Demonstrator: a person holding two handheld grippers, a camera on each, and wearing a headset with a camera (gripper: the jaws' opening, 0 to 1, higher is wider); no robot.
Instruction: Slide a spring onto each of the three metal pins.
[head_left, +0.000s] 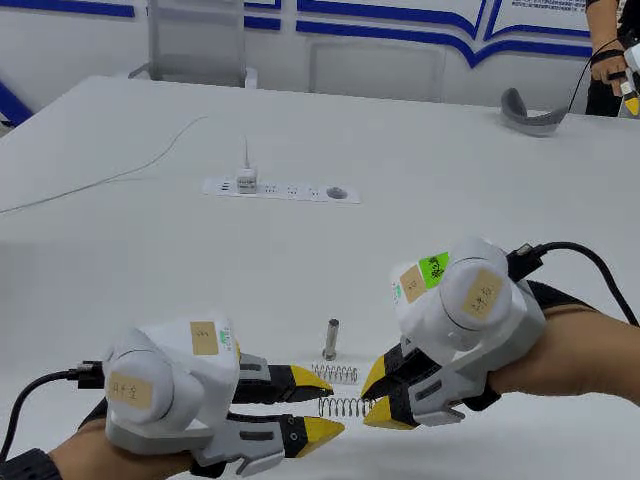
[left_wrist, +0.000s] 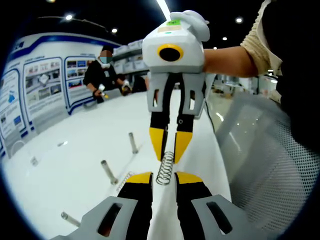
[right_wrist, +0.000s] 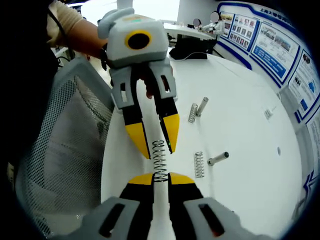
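A bare spring (head_left: 345, 407) lies level between the two grippers near the table's front edge. My right gripper (head_left: 377, 394) is shut on its right end (right_wrist: 159, 172). My left gripper (head_left: 318, 404) is open, its fingertips (right_wrist: 170, 132) standing loosely on either side of the spring's other end (left_wrist: 163, 176). A second spring (head_left: 335, 373) lies on the table just behind, below an upright metal pin (head_left: 330, 340). The right gripper view has two pins (right_wrist: 201, 106) (right_wrist: 218, 158), each with a spring (right_wrist: 193, 113) (right_wrist: 199, 164) beside its base. Three pins (left_wrist: 132, 142) (left_wrist: 107, 171) (left_wrist: 70, 218) stand in the left gripper view.
A white power strip (head_left: 280, 188) with a plugged charger and cable sits mid-table. A grey curved object (head_left: 530, 115) lies at the far right, near a person's hand (head_left: 610, 70). A mesh chair (left_wrist: 260, 160) is close to the table's front edge.
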